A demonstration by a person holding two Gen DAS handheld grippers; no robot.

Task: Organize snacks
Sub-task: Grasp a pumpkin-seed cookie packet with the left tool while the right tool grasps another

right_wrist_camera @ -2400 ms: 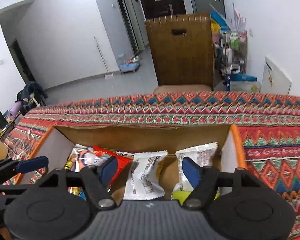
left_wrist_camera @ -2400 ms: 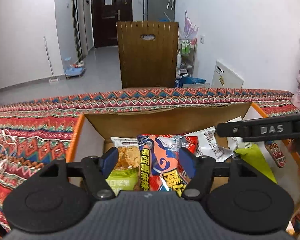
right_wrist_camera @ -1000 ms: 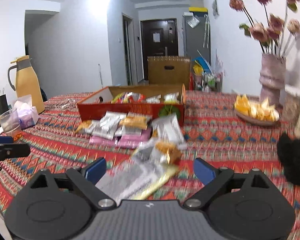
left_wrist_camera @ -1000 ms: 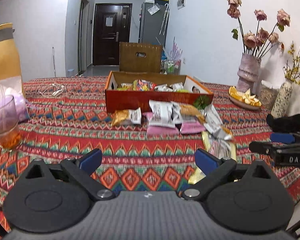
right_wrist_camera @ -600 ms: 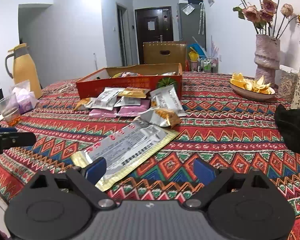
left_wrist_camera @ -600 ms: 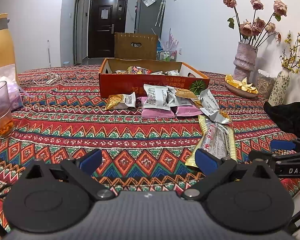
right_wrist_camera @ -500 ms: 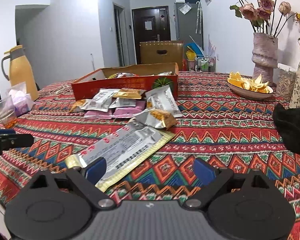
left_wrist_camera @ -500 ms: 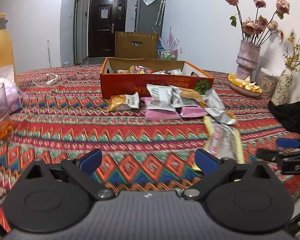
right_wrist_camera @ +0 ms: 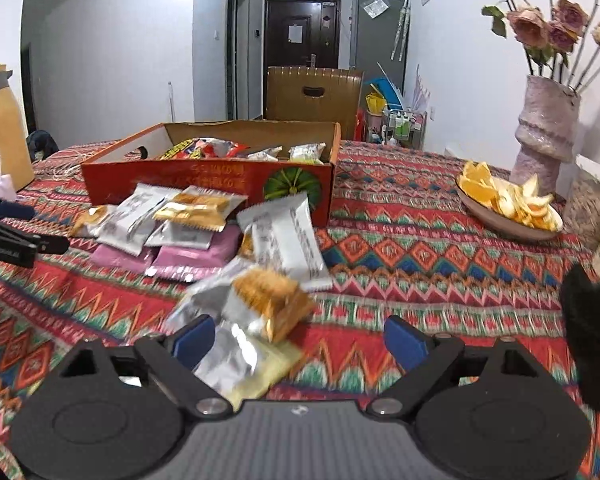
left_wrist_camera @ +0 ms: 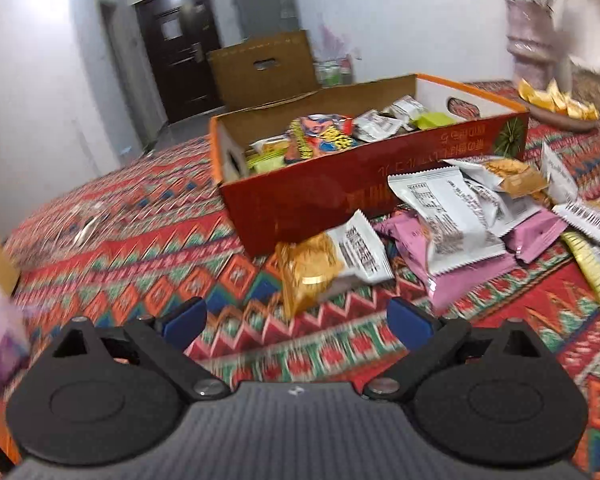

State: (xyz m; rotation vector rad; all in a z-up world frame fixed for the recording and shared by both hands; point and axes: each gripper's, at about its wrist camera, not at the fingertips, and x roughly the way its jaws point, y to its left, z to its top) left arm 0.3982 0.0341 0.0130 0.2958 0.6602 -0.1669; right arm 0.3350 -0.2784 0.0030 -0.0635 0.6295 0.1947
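Note:
A red cardboard box (left_wrist_camera: 340,196) holds several snack packets, and more packets lie piled on the cloth in front of it. In the left wrist view my left gripper (left_wrist_camera: 296,320) is open and tilted, just short of a gold-and-white packet (left_wrist_camera: 324,260), with nothing between its fingers. My right gripper (right_wrist_camera: 298,342) is open and its jaws are closing. A silver cracker packet (right_wrist_camera: 260,300) lies just ahead of them, on a long silver-and-yellow packet (right_wrist_camera: 240,364) that reaches between the fingers. The pads touch neither. The left gripper (right_wrist_camera: 32,228) also shows at the right wrist view's left edge.
Pink packets (left_wrist_camera: 468,276) and white packets (left_wrist_camera: 444,216) crowd the box's front. A bowl of orange slices (right_wrist_camera: 508,208) and a vase of dried roses (right_wrist_camera: 544,136) stand at the right, a yellow jug (right_wrist_camera: 0,120) at the left. A black object (right_wrist_camera: 592,320) sits near right.
Both grippers have moved forward and down toward the snack pile. The left one has rolled, so its view is tilted. The gold packet and the cracker packet now lie close to the fingers.

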